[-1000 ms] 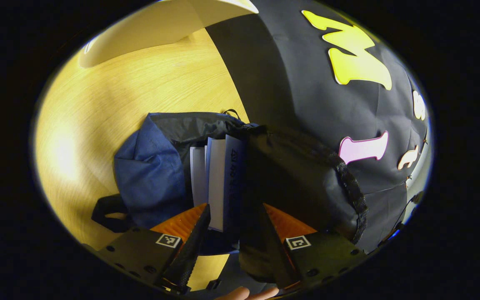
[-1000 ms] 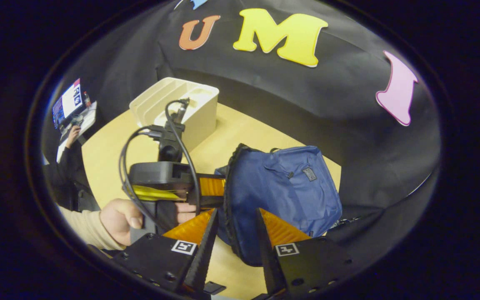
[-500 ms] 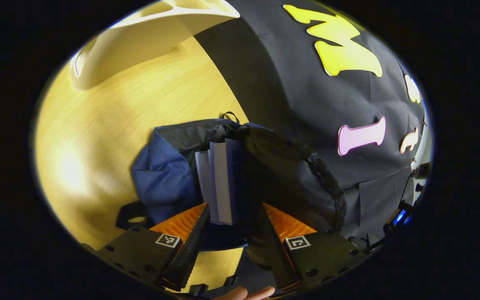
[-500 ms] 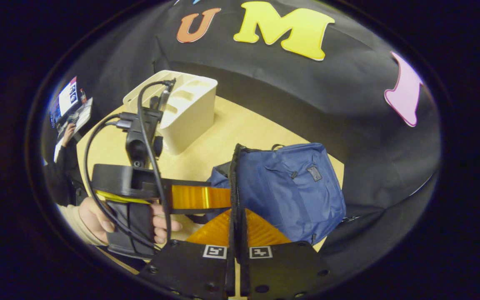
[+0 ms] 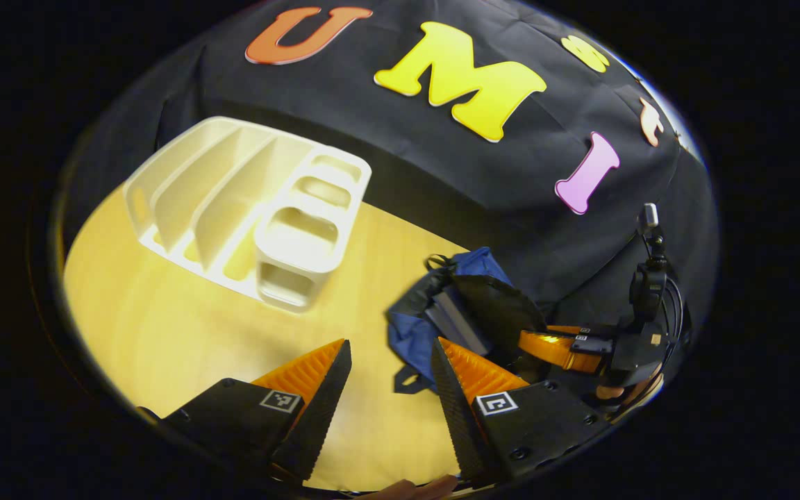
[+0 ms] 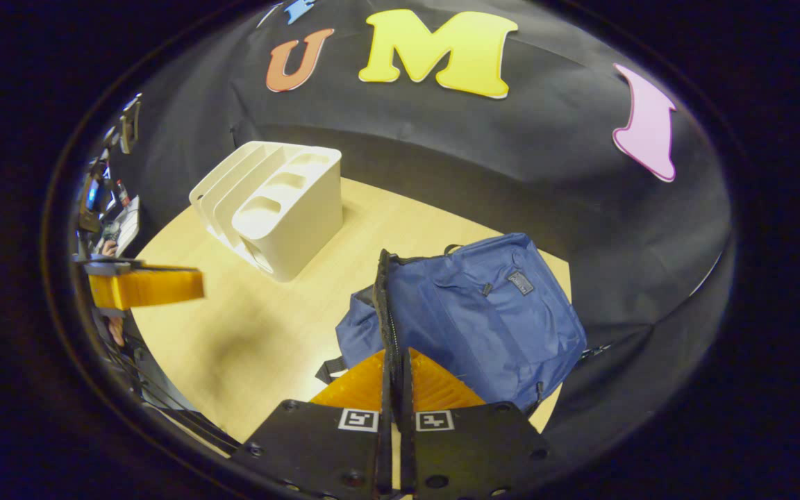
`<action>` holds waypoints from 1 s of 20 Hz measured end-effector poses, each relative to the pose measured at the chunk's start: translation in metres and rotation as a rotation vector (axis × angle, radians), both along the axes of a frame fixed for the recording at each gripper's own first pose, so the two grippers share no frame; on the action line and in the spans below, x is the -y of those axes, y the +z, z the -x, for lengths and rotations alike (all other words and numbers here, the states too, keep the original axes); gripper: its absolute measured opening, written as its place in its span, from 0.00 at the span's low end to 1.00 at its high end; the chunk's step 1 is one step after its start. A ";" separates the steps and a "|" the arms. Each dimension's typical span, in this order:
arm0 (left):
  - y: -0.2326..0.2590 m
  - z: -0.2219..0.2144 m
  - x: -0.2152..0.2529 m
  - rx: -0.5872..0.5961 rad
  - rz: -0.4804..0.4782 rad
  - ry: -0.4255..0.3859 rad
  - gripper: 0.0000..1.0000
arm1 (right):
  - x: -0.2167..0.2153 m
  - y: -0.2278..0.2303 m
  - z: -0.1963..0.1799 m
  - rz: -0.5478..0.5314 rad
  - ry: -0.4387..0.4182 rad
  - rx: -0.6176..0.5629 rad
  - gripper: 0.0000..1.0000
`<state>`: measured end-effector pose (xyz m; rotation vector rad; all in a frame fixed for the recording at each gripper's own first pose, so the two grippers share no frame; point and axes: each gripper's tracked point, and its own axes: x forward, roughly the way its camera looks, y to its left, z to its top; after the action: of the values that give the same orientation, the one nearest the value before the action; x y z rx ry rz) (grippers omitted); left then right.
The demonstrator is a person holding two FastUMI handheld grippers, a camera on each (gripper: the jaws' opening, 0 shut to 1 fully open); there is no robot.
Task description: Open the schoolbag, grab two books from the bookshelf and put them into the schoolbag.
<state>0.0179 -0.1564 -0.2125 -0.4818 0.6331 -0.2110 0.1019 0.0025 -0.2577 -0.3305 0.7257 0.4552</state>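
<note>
Blue fabric schoolbag (image 6: 490, 305) lies on the pale wooden worktop (image 6: 268, 333), close to the black cloth wall, its mouth gaping toward the left. In the right gripper view my right tool (image 6: 394, 389) has its jaws pressed together on the bag's zippered rim (image 6: 387, 312), pinching the edge. In the left gripper view I see the two books (image 5: 452, 316) standing inside the open bag (image 5: 417, 333) (their pale page edges show against the dark lining), and my right tool (image 5: 546, 345) at the bag's far side. My left tool (image 5: 389, 361) hangs above the worktop (image 5: 185, 333) with its jaws spread and nothing between them, near the bag but apart from it. The cream bookshelf (image 5: 254, 208) stands on the worktop well left of the bag, its slots bare; in the right gripper view it (image 6: 275, 205) sits beyond the bag, with my left tool (image 6: 146, 287) at the far left edge.
</note>
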 end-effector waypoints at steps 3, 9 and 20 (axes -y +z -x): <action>0.032 0.016 -0.066 0.063 -0.091 0.065 0.76 | -0.005 -0.008 0.003 0.003 -0.031 0.007 0.05; 0.090 0.025 -0.142 0.203 -0.248 0.127 0.76 | -0.012 -0.013 0.007 0.010 -0.119 0.021 0.05; 0.149 0.020 -0.182 0.367 -0.505 0.122 0.76 | -0.011 -0.024 0.018 -0.045 -0.300 0.038 0.10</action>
<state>-0.0021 0.0258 -0.0637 0.0100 0.2778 -0.0165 0.0840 0.0134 -0.2814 -0.1831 0.7129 0.1798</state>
